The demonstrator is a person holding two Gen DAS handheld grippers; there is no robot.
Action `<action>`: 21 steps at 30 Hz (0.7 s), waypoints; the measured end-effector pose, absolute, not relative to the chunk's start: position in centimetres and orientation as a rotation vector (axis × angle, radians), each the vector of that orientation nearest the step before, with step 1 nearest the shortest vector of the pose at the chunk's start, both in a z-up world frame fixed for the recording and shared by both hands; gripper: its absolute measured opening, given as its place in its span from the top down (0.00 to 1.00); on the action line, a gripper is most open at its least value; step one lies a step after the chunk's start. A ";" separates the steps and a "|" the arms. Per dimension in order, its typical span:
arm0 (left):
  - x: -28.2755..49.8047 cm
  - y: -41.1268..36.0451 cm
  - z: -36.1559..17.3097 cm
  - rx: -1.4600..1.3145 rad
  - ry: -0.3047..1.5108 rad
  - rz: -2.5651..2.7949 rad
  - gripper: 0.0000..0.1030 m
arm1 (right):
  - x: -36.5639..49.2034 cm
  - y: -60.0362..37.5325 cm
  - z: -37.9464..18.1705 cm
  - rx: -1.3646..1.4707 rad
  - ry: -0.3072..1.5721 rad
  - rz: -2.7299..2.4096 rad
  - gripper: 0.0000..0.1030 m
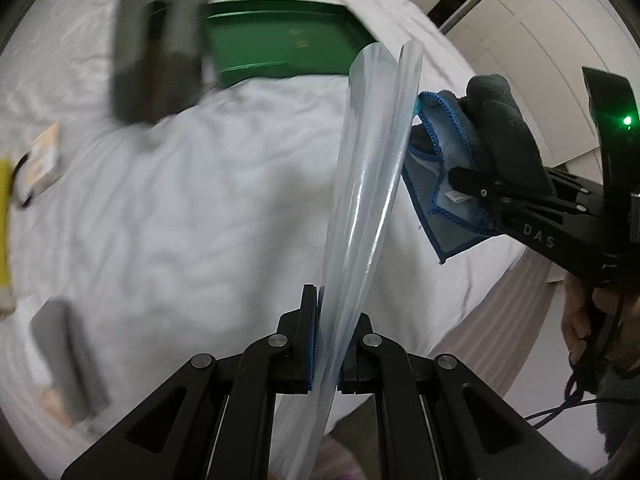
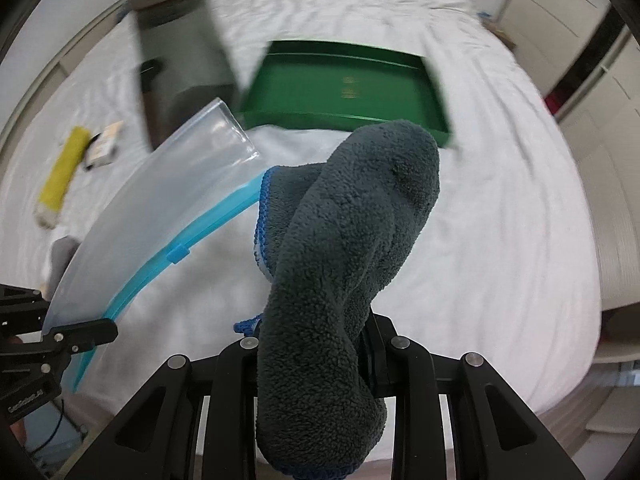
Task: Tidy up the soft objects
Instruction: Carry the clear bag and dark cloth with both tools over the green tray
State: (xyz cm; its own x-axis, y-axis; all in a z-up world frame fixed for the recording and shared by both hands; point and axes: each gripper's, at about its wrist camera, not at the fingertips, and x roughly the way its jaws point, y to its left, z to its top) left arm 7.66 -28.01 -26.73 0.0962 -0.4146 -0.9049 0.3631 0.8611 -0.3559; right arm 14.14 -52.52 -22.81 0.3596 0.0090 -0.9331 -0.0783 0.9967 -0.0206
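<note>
The right gripper [image 1: 472, 184] body reads "DAS" (white letters); other markings are too blurred.

Left hand-held gripper [image 1: 328, 344] points steeply down, clamped tight; right hand-held gripper [image 2: 360, 344] likewise, jaws partly apart

Fingers [image 2: 362, 344] clamp dark fleece cloth [image 2: 352, 240] — green tray [image 2: 344, 84] beyond.

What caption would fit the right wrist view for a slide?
Right gripper carries a grey fleece cloth over a white bed, beside a clear zip bag, toward a green tray.
</note>
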 end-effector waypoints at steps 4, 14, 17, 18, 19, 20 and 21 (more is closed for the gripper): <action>10.8 -32.2 -26.1 -0.054 1.295 -0.577 0.95 | 14.6 -57.1 -22.2 -0.061 1.172 0.002 0.75; 22.2 -36.5 -24.4 -0.137 1.117 -0.423 0.95 | 21.9 -62.8 -19.9 -0.041 1.004 -0.026 0.75; 25.7 -36.3 -25.2 -0.171 1.079 -0.350 0.95 | 25.3 -63.0 -19.6 -0.043 0.953 -0.015 0.74; 26.6 -36.2 -25.6 -0.180 1.071 -0.328 0.95 | 26.3 -63.1 -19.6 -0.040 0.941 -0.009 0.74; 27.8 -36.1 -26.2 -0.198 1.066 -0.301 0.94 | 27.4 -63.0 -19.8 -0.035 0.933 -0.003 0.74; 29.1 -36.0 -26.9 -0.220 1.062 -0.269 0.94 | 28.6 -63.0 -19.9 -0.036 0.923 -0.002 0.74; 29.9 -36.1 -27.1 -0.236 1.061 -0.245 0.94 | 29.6 -62.9 -20.2 -0.039 0.913 0.002 0.74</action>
State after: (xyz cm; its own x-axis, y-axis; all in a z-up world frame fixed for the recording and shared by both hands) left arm 29.90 -36.06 -27.09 0.4664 -0.3100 -0.8285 0.0849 0.9479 -0.3069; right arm 29.57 -62.90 -20.16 0.6115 -0.0150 -0.7911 -0.0181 0.9993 -0.0329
